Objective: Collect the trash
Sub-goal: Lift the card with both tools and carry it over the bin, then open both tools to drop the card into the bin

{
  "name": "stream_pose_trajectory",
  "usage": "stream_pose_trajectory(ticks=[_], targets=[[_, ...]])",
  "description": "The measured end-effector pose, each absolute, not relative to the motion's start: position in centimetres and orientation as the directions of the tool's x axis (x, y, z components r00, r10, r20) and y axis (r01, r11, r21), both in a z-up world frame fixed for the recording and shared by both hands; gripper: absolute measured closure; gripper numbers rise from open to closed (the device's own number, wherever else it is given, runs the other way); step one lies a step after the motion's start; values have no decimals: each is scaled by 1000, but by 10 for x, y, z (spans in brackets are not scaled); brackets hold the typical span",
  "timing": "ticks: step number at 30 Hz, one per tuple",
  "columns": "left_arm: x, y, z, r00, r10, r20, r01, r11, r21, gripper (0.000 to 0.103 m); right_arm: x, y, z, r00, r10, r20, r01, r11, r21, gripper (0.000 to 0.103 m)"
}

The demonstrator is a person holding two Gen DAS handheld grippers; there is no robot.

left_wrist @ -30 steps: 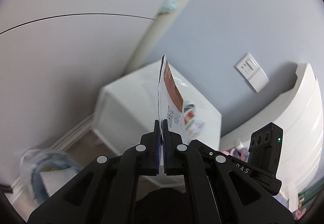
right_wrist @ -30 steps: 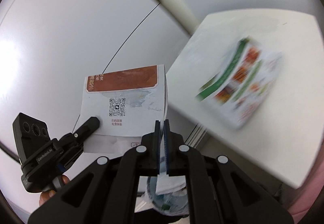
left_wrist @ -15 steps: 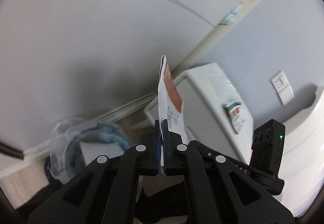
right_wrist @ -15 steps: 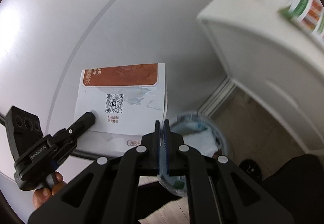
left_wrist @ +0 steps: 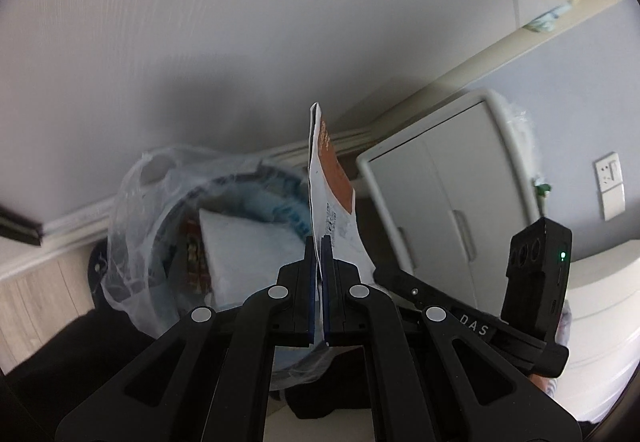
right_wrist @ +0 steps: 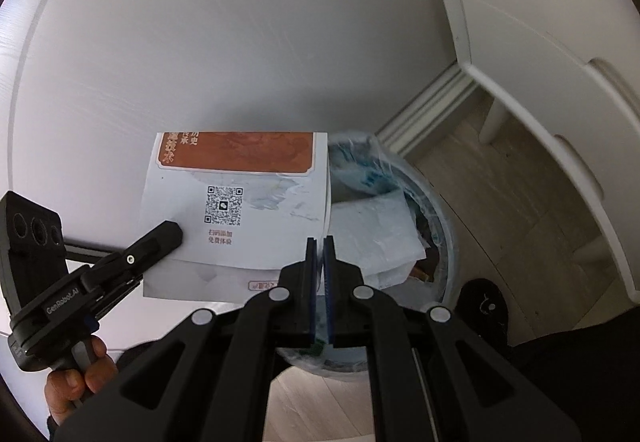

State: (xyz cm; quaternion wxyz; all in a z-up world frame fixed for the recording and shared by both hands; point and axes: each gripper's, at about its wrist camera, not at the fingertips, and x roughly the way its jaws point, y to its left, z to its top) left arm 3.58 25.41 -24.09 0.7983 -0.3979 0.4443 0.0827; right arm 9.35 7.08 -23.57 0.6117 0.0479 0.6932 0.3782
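The trash bin, lined w/ a clear plastic bag, stands on the wood floor in the corner between the white wall and a white cabinet; a strip of bare floor separates bin and cabinet, and the baseboard runs just behind the bin. The paper flyer hangs upright above the bin's left rim, its lower edges pinched from two sides: left gripper has its fingers closed flat on the sheet, and the right gripper also sits fully closed, on the flyer's right edge as far as the pics show. Right-wrist view shows the flyer face-on: brown banner on top w/ Chinese characters, a QR code mid-sheet, two short lines of small red text under it, a red stamp-like mark near the bottom; too small to read. It also shows "GenRobot.AI" on the left gripper body and a hand on its handle. Left-wrist view sees the flyer only edge-on, but shows "DAS" on the other gripper, a green LED, a wall socket, and crumpled white paper inside the bin.
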Motion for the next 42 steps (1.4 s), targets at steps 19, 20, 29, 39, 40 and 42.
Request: stream_pose_trajectory(ticks=[19, 20, 29, 39, 40, 42], targets=[[34, 266, -360, 435, -321, -841, -612, 579, -538, 102, 81, 104, -324, -370, 360, -857, -547, 661, 514, 97], [34, 267, -361, 433, -317, -844, -614, 581, -534, 100, 81, 105, -324, -364, 361, -859, -555, 656, 511, 97], [21, 273, -350, 430, -259, -865, -647, 580, -495, 70, 81, 97, -298, -298, 347, -889, -592, 664, 457, 94], [1, 276, -310, 483, -152, -862, -644, 605, -468, 24, 90, 79, -247, -148, 397, -906, -639, 661, 394, 11], [-1, 276, -306, 490, -142, -860, -643, 608, -466, 18, 91, 78, -242, -133, 402, -906, -648, 656, 387, 11], [-4, 274, -294, 499, -109, -860, -640, 623, -450, 12, 90, 73, -227, -89, 416, -905, -671, 646, 363, 9]])
